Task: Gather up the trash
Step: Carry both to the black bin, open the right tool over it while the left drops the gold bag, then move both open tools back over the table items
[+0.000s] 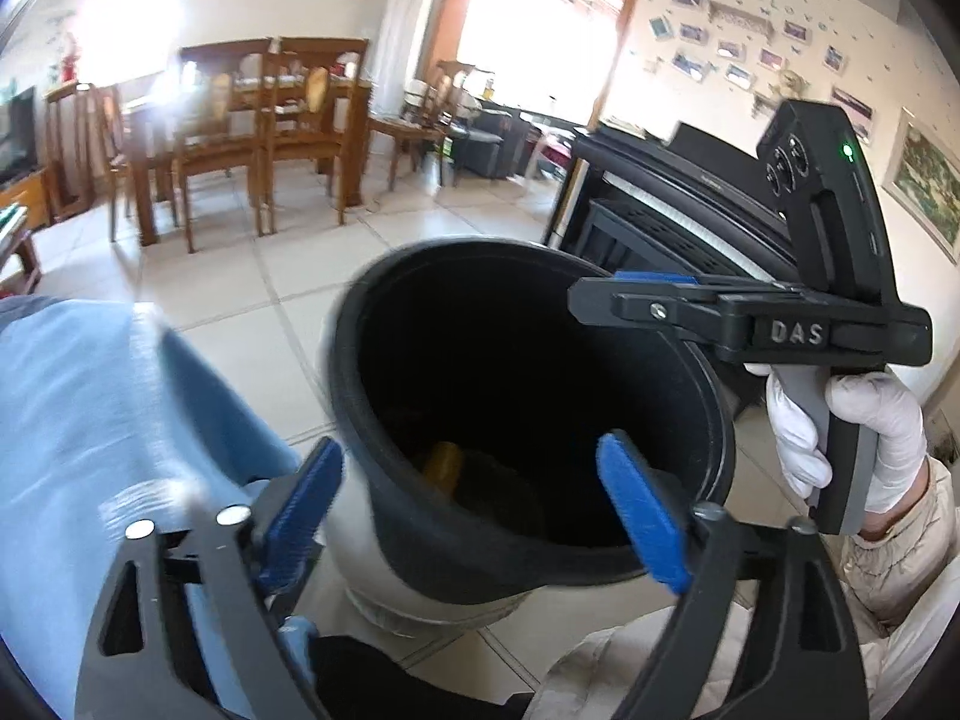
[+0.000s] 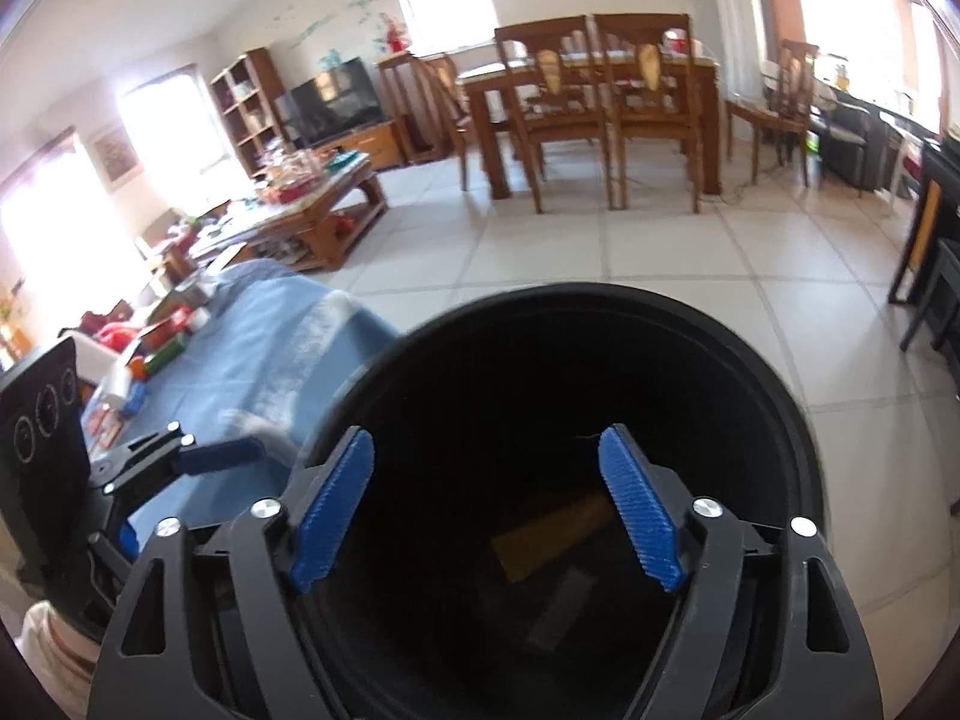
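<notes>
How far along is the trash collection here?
Done: trash pieces lie at the bottom of the black bin. In hand: nothing; the left gripper and right gripper are open over the bin. Left: items on the blue-covered table.

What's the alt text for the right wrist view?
Open right hand-held gripper over a black bin with a yellowish piece and a grey scrap at the bottom. Left hand-held gripper sits beside a blue cloth; dining table behind.
</notes>
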Demonstrator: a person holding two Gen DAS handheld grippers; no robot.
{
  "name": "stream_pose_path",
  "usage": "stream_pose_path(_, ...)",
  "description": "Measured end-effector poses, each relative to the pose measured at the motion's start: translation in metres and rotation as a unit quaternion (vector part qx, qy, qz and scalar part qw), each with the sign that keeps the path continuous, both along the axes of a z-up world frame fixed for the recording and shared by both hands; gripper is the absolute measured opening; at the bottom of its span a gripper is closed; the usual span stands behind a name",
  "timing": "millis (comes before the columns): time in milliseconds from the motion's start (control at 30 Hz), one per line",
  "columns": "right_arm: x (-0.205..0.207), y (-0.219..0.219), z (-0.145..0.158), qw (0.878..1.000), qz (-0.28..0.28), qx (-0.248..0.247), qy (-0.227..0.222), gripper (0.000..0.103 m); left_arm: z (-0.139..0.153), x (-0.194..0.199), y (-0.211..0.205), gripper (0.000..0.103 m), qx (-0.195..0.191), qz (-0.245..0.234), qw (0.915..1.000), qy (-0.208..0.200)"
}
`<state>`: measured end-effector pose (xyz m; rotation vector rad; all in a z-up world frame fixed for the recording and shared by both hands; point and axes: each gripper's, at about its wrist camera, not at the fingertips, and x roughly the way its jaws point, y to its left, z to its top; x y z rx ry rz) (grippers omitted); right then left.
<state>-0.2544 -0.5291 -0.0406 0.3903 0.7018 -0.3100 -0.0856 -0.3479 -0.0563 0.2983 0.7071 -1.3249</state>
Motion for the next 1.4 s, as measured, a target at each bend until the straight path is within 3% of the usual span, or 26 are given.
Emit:
stream_pose_path(200,0.041,0.044,0.010,0.998,0.061,-0.006,-0.006,0.086,0.016,0.033,0.055,0.098,-0.018,0.079,0.9967,0.001)
stream_pose_path(367,0.087,0.095,0.012,0.992,0.125,-0.022,0.010,0.086,0.029,0.058,0.110,0.098,-0.028,0.157,0.9872,-0.009)
stream_pose_path(800,0.188,0.215,0.004,0.967,0.254,-0.011,0.021,0.086,0.028,0.115,0.255,0.098,-0.012,0.334,0.9425,-0.013)
stream_pose_path(1000,0.223,0.258,0.004,0.955,0.298,-0.001,0.012,0.086,0.022,0.157,0.291,0.098,0.053,0.387,0.9207,-0.012)
stream_pose_path(1200,0.258,0.293,0.006,0.945,0.328,0.015,-0.001,0.085,0.006,0.187,0.301,0.098,0.113,0.383,0.9166,-0.007)
stream_pose_path(1400,0.305,0.322,0.006,0.936,0.350,0.038,0.000,0.080,-0.014,0.205,0.311,0.098,0.131,0.361,0.9231,0.012)
